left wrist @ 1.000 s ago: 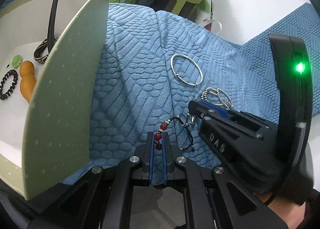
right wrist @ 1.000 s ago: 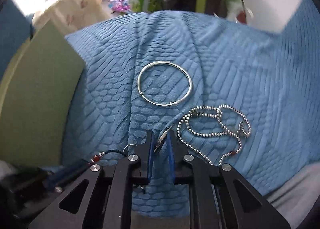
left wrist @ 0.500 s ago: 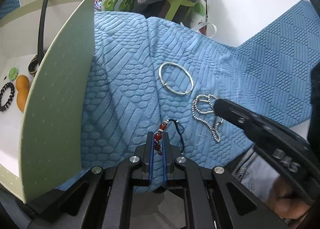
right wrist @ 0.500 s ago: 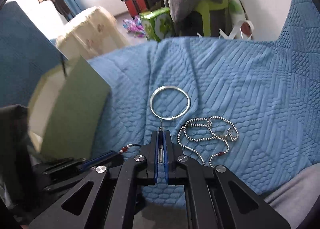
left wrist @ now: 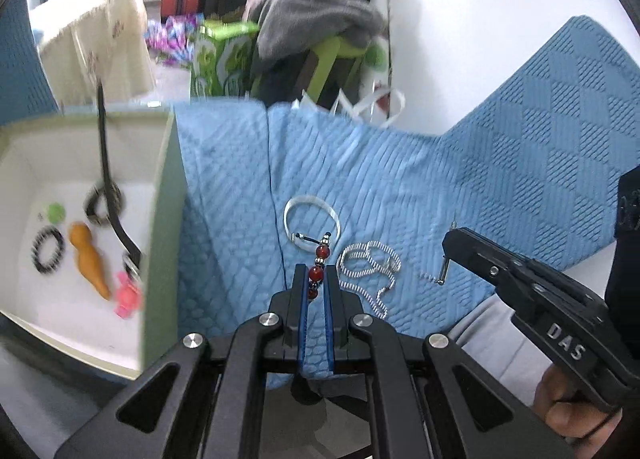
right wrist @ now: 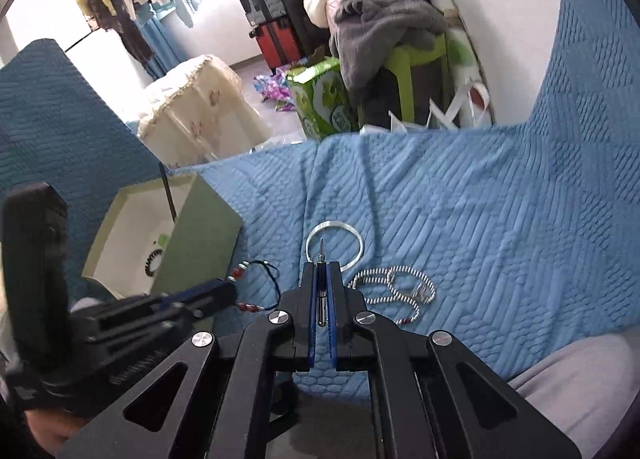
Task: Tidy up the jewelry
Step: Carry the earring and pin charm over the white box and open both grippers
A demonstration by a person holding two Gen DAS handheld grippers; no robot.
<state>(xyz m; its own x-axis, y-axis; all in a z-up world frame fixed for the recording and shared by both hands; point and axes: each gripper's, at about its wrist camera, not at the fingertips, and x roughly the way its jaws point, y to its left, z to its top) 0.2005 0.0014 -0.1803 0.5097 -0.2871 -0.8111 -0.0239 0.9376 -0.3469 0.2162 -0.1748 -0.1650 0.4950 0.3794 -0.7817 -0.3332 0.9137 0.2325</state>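
Note:
My left gripper (left wrist: 315,283) is shut on a red-bead cord bracelet (left wrist: 319,259), held in the air above the blue quilt. It also shows in the right wrist view (right wrist: 240,271). My right gripper (right wrist: 320,279) is shut on a small metal pin (right wrist: 321,259), which also shows in the left wrist view (left wrist: 443,273). A silver bangle (left wrist: 311,217) and a silver bead chain (left wrist: 372,265) lie on the quilt below. An open green box (left wrist: 160,243) with a white inside stands at the left.
The box holds a black strap (left wrist: 106,179), an orange gourd (left wrist: 89,259), a black bead ring (left wrist: 48,247), a pink piece (left wrist: 128,295) and a green piece (left wrist: 55,213). Beyond the quilt (right wrist: 460,219) are a green stool with clothes and suitcases.
Both grippers have risen away from the quilt, each keeping its hold. The bracelet now hangs clear of the quilt. The box interior has come into the left wrist view.

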